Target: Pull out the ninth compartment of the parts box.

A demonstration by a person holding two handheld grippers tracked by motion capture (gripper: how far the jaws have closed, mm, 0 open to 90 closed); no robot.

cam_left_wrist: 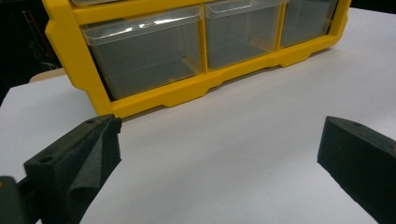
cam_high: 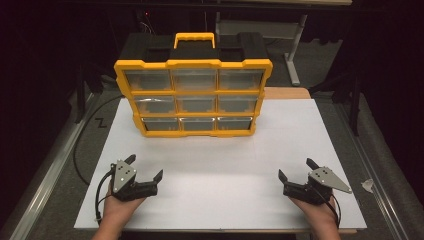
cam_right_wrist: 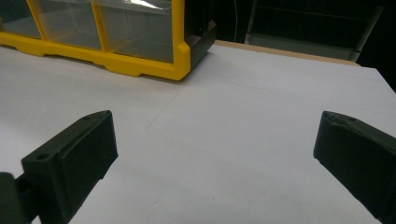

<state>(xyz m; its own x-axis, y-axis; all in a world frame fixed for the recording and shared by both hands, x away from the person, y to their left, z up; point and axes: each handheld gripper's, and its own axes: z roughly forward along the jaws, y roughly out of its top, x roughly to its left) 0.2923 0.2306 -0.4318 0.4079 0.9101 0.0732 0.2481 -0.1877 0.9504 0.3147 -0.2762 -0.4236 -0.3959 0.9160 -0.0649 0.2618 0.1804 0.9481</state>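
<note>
Centrally, boxy yellow plastic organizer point(cam_high: 193, 95), clear drawers point(cam_left_wrist: 144, 49).

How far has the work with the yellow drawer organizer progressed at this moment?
Nothing looks done yet: the nine clear drawers of the yellow organizer all sit pushed in. Nothing is in hand: the left gripper and the right gripper rest near the front of the white table, jaws wide apart and empty, well short of the organizer. Any drawer work is still left.

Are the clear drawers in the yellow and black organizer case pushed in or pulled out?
Pushed in: all nine clear drawers sit flush within the yellow and black organizer case; none juts forward.
</note>
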